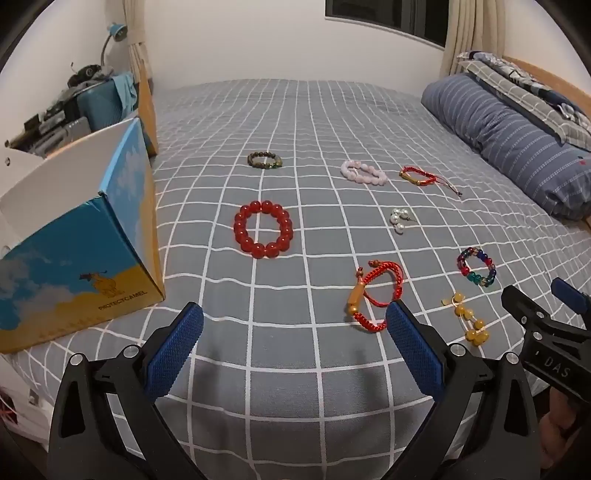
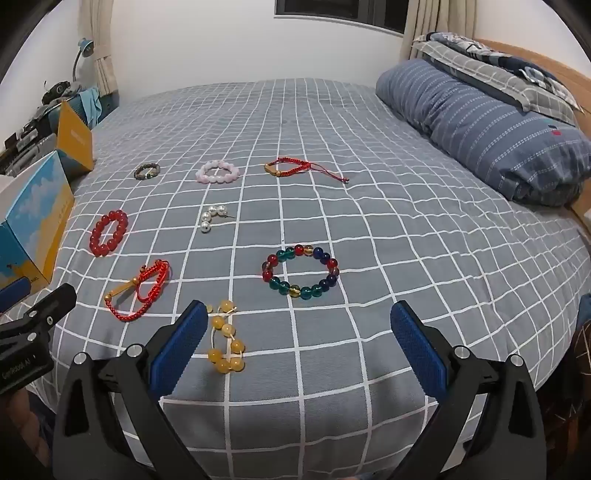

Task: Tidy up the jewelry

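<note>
Several bracelets lie on the grey checked bed point(image 1: 295, 122): a red bead bracelet point(image 1: 263, 229), a dark bead bracelet point(image 1: 265, 160), a pink bead bracelet point(image 1: 364, 173), a red cord bracelet point(image 1: 417, 176), pearl beads point(image 1: 398, 218), a red cord bracelet with a gold tube point(image 1: 371, 295), a multicolour bead bracelet point(image 2: 300, 271) and a yellow bead bracelet point(image 2: 225, 341). My left gripper point(image 1: 293, 325) is open and empty, above the bed's near edge. My right gripper point(image 2: 297, 325) is open and empty, just short of the multicolour bracelet.
An open blue and yellow cardboard box point(image 1: 79, 236) stands on the bed's left edge. A striped blue pillow point(image 2: 491, 129) and folded bedding lie at the right. A cluttered desk with a lamp point(image 1: 114, 33) is at the far left.
</note>
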`<state>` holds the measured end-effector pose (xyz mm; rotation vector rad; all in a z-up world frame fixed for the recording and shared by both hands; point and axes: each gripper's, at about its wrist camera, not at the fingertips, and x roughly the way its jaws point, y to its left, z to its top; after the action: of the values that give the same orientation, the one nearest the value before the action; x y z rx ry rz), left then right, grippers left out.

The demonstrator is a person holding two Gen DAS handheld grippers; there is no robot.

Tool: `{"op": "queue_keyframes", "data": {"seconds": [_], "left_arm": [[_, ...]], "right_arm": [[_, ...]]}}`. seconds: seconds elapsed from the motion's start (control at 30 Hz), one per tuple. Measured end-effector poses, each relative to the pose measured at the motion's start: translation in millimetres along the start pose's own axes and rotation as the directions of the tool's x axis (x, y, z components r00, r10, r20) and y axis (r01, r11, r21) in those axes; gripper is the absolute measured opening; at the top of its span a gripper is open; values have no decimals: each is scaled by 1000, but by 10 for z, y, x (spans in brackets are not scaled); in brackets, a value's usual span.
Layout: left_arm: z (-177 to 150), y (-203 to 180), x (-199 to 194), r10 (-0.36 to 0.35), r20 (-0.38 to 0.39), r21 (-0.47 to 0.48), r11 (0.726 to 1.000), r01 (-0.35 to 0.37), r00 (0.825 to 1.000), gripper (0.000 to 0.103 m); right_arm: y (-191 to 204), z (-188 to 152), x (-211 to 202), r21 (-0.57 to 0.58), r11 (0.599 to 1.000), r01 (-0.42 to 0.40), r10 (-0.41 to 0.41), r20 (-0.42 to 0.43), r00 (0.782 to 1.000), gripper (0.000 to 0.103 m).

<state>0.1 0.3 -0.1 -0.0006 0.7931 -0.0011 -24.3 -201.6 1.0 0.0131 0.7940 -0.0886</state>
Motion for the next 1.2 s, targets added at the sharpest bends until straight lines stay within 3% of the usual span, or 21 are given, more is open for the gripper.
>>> {"op": "queue_keyframes", "data": {"seconds": [1.2], "left_arm": [[0, 5, -22, -12, -15, -13, 1000, 12, 1000, 97]], "right_arm": [[79, 41, -32, -3, 1000, 11, -11, 13, 1000, 95]]}}
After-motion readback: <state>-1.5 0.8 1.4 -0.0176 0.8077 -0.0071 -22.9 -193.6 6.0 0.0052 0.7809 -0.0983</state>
